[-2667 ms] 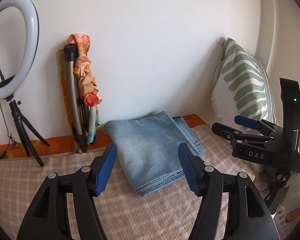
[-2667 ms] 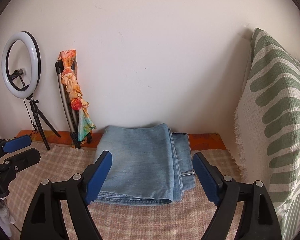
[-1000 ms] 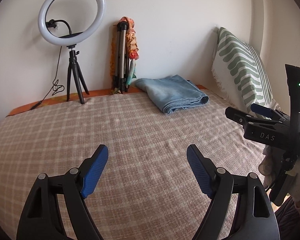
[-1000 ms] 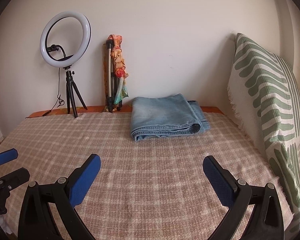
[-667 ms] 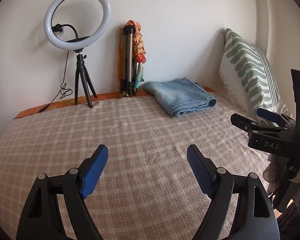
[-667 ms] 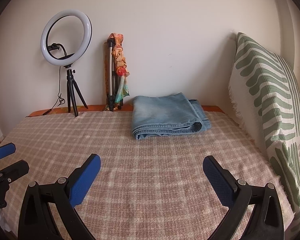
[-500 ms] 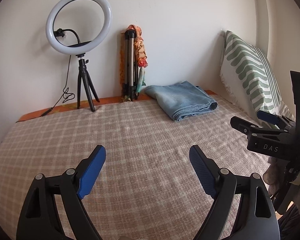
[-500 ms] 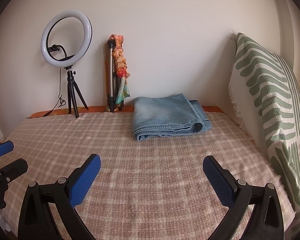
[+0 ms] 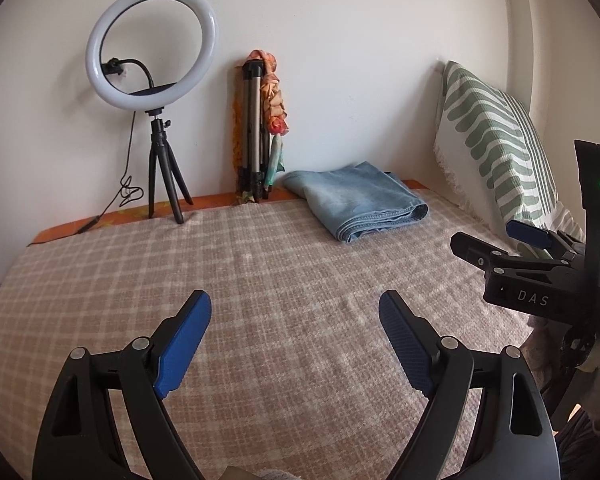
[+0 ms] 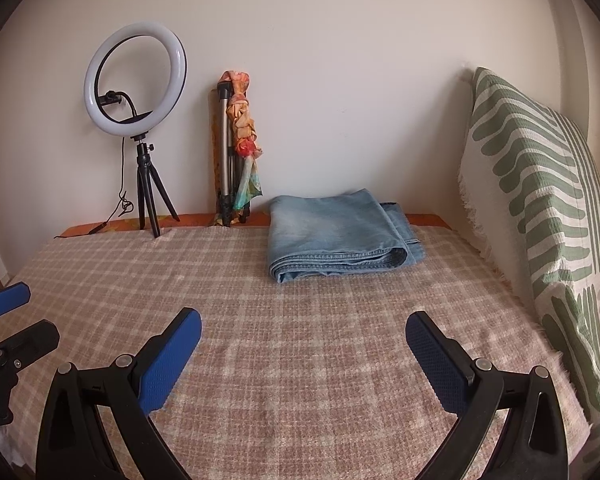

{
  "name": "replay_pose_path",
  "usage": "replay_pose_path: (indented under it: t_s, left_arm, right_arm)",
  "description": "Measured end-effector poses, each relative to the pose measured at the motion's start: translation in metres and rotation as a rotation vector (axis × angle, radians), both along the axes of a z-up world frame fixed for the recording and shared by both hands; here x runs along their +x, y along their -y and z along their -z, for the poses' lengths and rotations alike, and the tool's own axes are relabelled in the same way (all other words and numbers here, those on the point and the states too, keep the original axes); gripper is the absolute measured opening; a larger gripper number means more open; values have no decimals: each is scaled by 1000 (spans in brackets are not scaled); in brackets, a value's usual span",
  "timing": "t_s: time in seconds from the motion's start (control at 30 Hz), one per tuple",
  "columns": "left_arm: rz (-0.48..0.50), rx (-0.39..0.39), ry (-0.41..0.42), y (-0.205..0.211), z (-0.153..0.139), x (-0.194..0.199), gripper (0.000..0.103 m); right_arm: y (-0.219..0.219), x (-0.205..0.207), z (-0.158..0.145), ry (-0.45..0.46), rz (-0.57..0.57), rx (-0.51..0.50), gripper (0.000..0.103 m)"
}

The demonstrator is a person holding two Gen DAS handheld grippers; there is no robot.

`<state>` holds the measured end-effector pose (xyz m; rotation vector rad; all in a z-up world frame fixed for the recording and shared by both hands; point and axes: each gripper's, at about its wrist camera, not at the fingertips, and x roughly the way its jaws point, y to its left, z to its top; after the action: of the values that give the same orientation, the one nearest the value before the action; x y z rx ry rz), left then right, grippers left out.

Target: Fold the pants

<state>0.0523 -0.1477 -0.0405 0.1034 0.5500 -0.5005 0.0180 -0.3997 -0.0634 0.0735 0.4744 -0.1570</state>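
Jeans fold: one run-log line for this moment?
stage: fold done | jeans: folded, at bed's far edge | left gripper: jaws open, empty | right gripper: jaws open, empty

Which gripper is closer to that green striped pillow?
Right. The right gripper hovers over the blanket beside the pillow; the left gripper sits farther away, on the right gripper's other side.

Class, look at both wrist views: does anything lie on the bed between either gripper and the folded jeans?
Nothing visible does. Only bare checked blanket lies between the right gripper and the jeans, and likewise ahead of the left gripper.
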Motion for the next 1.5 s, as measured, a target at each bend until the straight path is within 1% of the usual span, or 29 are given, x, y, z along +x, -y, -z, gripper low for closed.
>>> replay_pose_path:
  t_s: [0.37, 0.7, 1.27, 1.5]
  left_arm:
    - [35, -5, -33, 8, 3, -3, 86]
    - [44, -5, -58, 11, 5, -3, 86]
    - [36, -9, -56, 10, 3, -5, 86]
    - [46, -5, -17, 11, 0, -10, 86]
  right_arm:
    - [-1, -3, -5, 20, 5, 3, 103]
    - [0, -4, -7, 25, 7, 3, 103]
    - [-2, -2, -6, 16, -1, 13, 103]
    - [-2, -1, -5, 10, -6, 21, 103]
